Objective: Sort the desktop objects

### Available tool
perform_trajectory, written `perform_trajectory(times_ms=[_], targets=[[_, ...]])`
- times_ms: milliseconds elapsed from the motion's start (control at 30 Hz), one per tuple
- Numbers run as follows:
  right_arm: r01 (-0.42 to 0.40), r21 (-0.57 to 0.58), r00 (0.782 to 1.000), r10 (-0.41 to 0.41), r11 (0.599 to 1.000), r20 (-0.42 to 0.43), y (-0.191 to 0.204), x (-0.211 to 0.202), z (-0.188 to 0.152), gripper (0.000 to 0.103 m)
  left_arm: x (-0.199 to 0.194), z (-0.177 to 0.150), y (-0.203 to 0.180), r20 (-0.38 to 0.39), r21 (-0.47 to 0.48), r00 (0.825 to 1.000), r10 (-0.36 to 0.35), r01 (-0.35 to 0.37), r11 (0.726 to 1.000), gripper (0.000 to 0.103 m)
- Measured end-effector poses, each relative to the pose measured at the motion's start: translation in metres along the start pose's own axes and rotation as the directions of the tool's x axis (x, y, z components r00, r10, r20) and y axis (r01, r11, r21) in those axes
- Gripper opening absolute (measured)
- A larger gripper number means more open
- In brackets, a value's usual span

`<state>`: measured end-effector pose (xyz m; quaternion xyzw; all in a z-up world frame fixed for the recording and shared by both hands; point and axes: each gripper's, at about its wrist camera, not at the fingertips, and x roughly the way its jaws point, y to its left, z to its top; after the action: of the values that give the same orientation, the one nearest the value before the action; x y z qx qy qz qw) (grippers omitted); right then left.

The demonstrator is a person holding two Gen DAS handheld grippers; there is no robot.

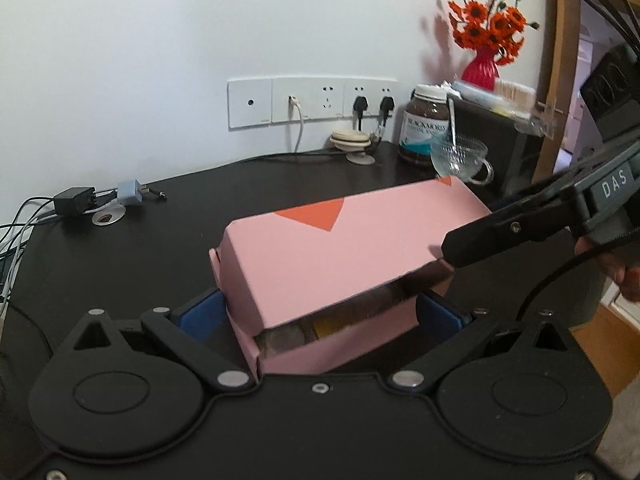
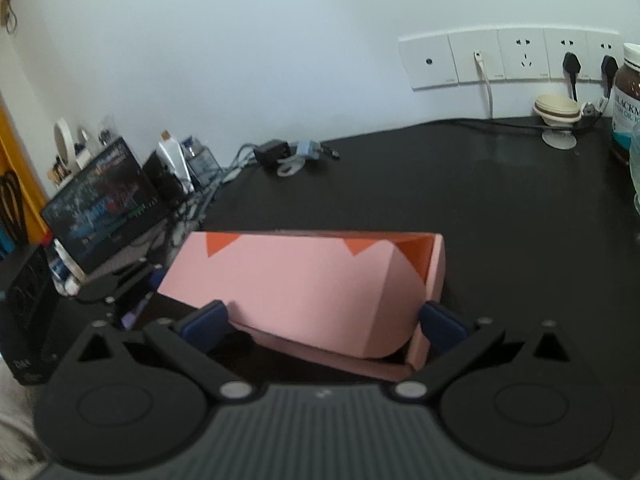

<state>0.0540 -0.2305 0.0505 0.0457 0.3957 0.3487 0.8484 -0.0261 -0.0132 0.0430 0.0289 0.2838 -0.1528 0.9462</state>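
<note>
Left wrist view: my left gripper (image 1: 320, 312) has its blue pads (image 1: 200, 314) spread wide on either side of the near end of the pink box (image 1: 332, 248), which sits on the black desk (image 1: 168, 248) with its lid partly lifted, so a dark gap shows something yellowish inside. I cannot tell whether the pads touch the box walls. My right gripper (image 1: 452, 250) reaches in from the right, its tip at the lid's far front edge; whether its fingers pinch the lid is hidden there. In the right wrist view my right gripper (image 2: 320, 320) shows its pads (image 2: 442, 326) spread apart, flanking the raised lid, whose orange underside shows at the right end. Behind the box stand a brown supplement jar (image 1: 424, 124), a glass cup (image 1: 460, 158) with a spoon, and a red vase of orange flowers (image 1: 486, 36).
</note>
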Motion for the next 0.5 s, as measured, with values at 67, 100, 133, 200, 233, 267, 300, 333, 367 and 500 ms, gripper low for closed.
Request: perform_trajectory(times_ms=[67,100,133,200,233,267,300,333,367,500], targets=[[0.012,-0.025,1.000,-0.013,1.000,-0.016,0.002,0.000,-0.002,0.102,-0.002,-0.004,0.000,-0.009,0.014,1.000,-0.003,0.003,1.000,0.103],[0.020,-0.042,1.000,-0.021,0.999,-0.024,0.003,0.000,-0.003,0.102,-0.003,-0.006,0.000,-0.011,0.023,1.000,-0.001,0.001,1.000,0.103],[0.028,-0.059,0.999,-0.030,0.998,-0.031,0.004,0.000,-0.005,0.102,-0.005,-0.008,0.000,-0.010,0.032,1.000,0.005,-0.004,0.999,0.103],[0.048,-0.097,0.998,-0.052,0.994,-0.044,0.006,0.001,-0.009,0.102,-0.011,-0.010,0.000,-0.002,0.055,1.000,0.016,-0.016,0.998,0.103],[0.058,-0.116,0.997,-0.064,0.992,-0.050,0.008,0.001,-0.010,0.102,-0.013,-0.012,-0.001,0.002,0.066,1.000,0.022,-0.022,0.998,0.103],[0.070,-0.139,0.996,-0.078,0.988,-0.052,0.009,0.000,-0.012,0.102,-0.016,-0.013,-0.001,0.007,0.077,1.000,0.028,-0.028,0.997,0.103],[0.081,-0.163,0.995,-0.091,0.983,-0.051,0.011,0.000,-0.014,0.102,-0.019,-0.014,-0.002,0.018,0.095,0.999,0.034,-0.036,0.995,0.103],[0.095,-0.193,0.993,-0.106,0.977,-0.046,0.014,-0.002,-0.016,0.102,-0.023,-0.015,-0.002,0.030,0.114,0.999,0.040,-0.044,0.993,0.103],[0.111,-0.227,0.992,-0.123,0.968,-0.037,0.017,-0.003,-0.017,0.102,-0.027,-0.015,-0.004,0.045,0.138,0.998,0.046,-0.052,0.989,0.103],[0.187,-0.387,0.980,-0.196,0.903,0.018,0.031,-0.007,-0.021,0.102,-0.028,-0.011,-0.007,0.069,0.179,0.997,0.043,-0.055,0.982,0.103]])
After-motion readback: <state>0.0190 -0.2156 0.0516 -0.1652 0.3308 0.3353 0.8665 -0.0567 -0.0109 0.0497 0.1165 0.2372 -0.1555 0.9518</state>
